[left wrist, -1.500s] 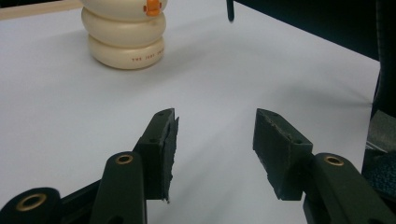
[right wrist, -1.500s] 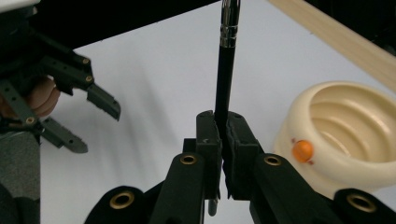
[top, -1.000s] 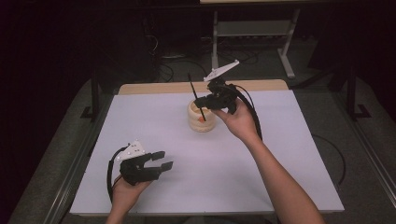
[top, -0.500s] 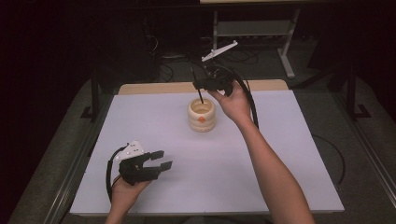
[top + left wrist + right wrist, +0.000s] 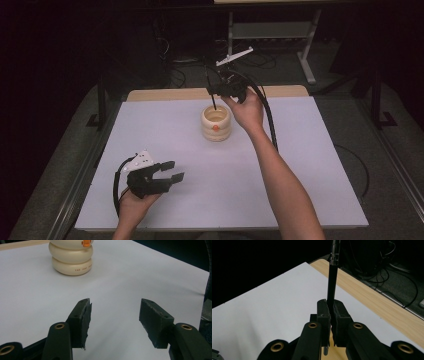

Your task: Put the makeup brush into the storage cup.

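Cream holder (image 5: 216,124) sole obstacle mid-table (image 5: 300,165); open white surface all around.

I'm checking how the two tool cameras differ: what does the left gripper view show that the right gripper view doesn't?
The left gripper view has the left tool with jaws spread wide and nothing between them, and beyond it the cream ringed pot with an orange dot, standing upright. The right gripper view has the right tool clamped on a thin black pen, plus the table's wooden edge and cables on the floor. Both take in the white table cover.
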